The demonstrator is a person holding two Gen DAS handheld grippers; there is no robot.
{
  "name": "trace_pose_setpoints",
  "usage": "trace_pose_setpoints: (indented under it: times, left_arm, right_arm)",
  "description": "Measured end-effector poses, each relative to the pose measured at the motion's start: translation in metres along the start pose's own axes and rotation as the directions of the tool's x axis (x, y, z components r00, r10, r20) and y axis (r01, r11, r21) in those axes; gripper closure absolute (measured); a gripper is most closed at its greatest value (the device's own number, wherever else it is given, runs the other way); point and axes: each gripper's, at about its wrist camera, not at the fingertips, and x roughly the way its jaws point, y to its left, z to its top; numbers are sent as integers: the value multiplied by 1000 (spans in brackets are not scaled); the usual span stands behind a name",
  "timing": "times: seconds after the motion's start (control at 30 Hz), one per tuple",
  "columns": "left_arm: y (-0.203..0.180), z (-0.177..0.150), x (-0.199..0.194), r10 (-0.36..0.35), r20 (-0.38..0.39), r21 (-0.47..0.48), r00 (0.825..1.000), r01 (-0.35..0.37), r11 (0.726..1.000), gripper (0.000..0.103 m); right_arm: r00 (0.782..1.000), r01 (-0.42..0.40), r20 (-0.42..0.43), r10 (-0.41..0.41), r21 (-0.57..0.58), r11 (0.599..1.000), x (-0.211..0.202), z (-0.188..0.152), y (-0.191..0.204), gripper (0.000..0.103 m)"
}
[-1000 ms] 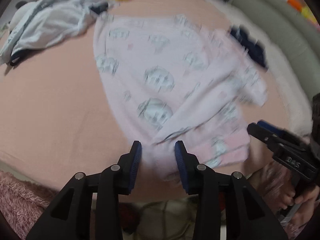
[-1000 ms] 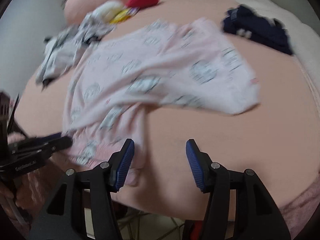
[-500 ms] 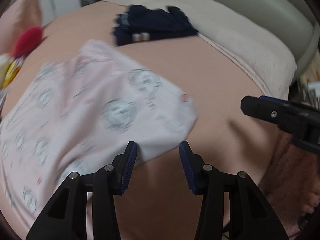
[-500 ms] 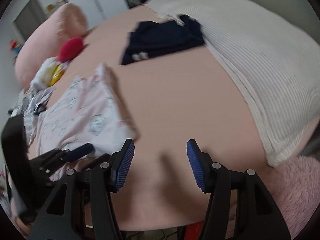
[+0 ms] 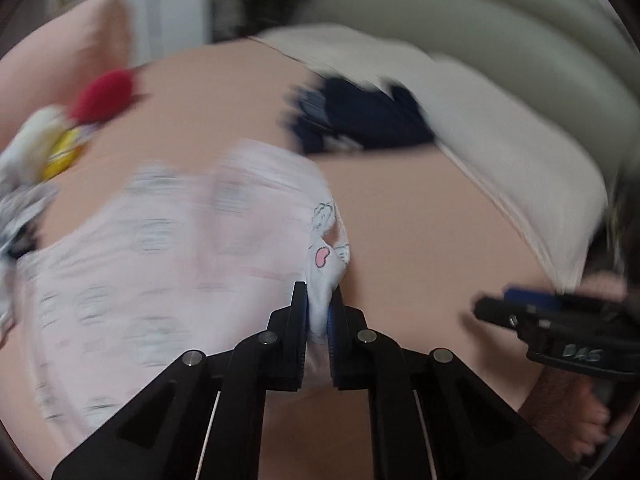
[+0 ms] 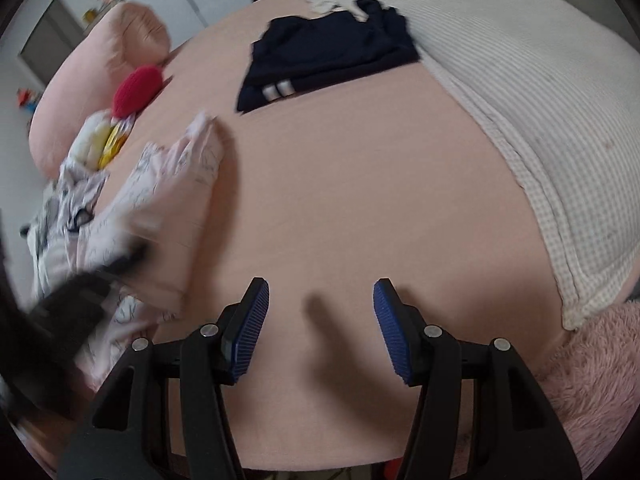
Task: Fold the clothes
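Left gripper (image 5: pixel 319 322): fingers closing, pinching bunched corner of pink printed garment (image 5: pixel 172 248), thin soft cloth, cartoon print, crumpled fold at fingertips. Garment spread lower left of left wrist frame, blurred, on smooth peach bed sheet (image 5: pixel 420 220). Right gripper (image 6: pixel 321 322): ribbed blue pads parted, nothing between, hovering over bare sheet, lower centre of frame. Folded navy garment (image 6: pixel 328 56) upper centre, flat, rectangular. Cream waffle-weave blanket (image 6: pixel 540 100) right side. Round red plush (image 6: pixel 136 90) upper left, beside pink pillow (image 6: pixel 108 68).
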Motion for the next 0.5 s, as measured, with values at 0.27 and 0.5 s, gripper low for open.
trace_pose_setpoints:
  times: [0.27,0.5]
  left_arm:
    - [202,-2,-44,151,18,-316,988,-138,939,94]
    - [261,-14,-5,102,-54,-411,993,-115,904,94]
  right_arm:
    - [996,-60,-70,48,-184,981,28,-5,67,47]
    - [998,-70,-25,65,-393,917,42,37,152,47]
